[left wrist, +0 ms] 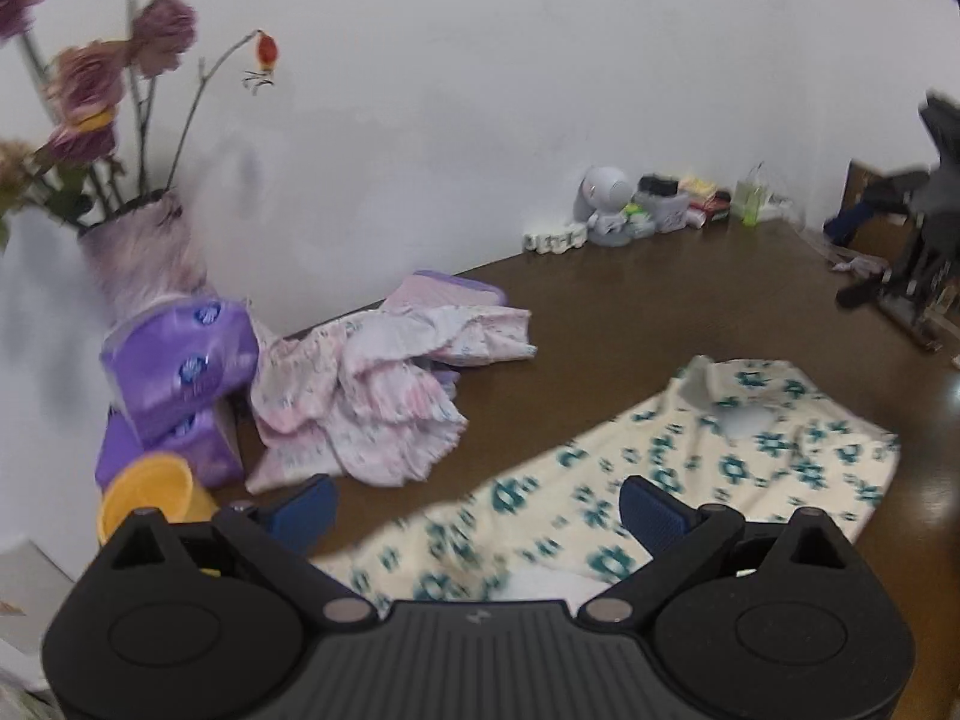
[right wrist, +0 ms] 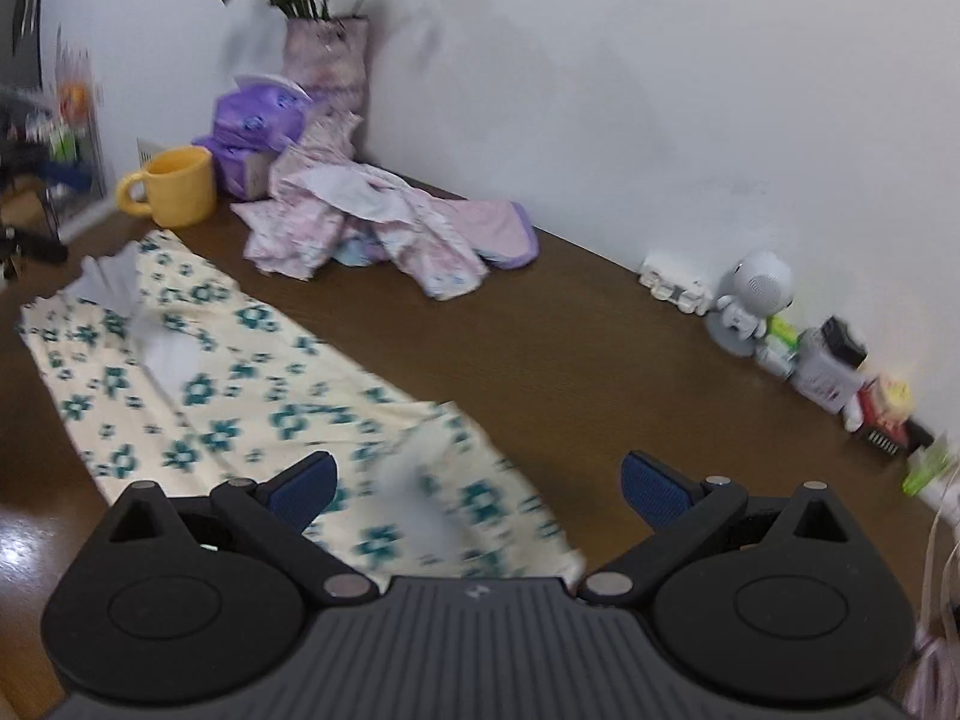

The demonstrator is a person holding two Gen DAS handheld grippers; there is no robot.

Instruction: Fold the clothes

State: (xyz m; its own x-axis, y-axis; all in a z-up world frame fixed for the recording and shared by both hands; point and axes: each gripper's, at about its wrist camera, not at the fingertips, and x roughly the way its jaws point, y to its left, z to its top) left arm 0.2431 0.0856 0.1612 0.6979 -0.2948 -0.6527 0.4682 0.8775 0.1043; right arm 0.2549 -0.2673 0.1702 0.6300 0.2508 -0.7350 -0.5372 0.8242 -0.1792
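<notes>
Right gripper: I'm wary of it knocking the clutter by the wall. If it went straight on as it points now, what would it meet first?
Probably the cream floral garment, lying under and just ahead of the open right gripper. Beyond it is bare brown table, then the wall; depth is uncertain.

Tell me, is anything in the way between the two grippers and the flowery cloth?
Nothing visible is. The cream cloth with teal flowers lies flat on the brown table, right below the open left gripper and open right gripper. The pink clothes pile and yellow mug sit off toward the wall.
</notes>
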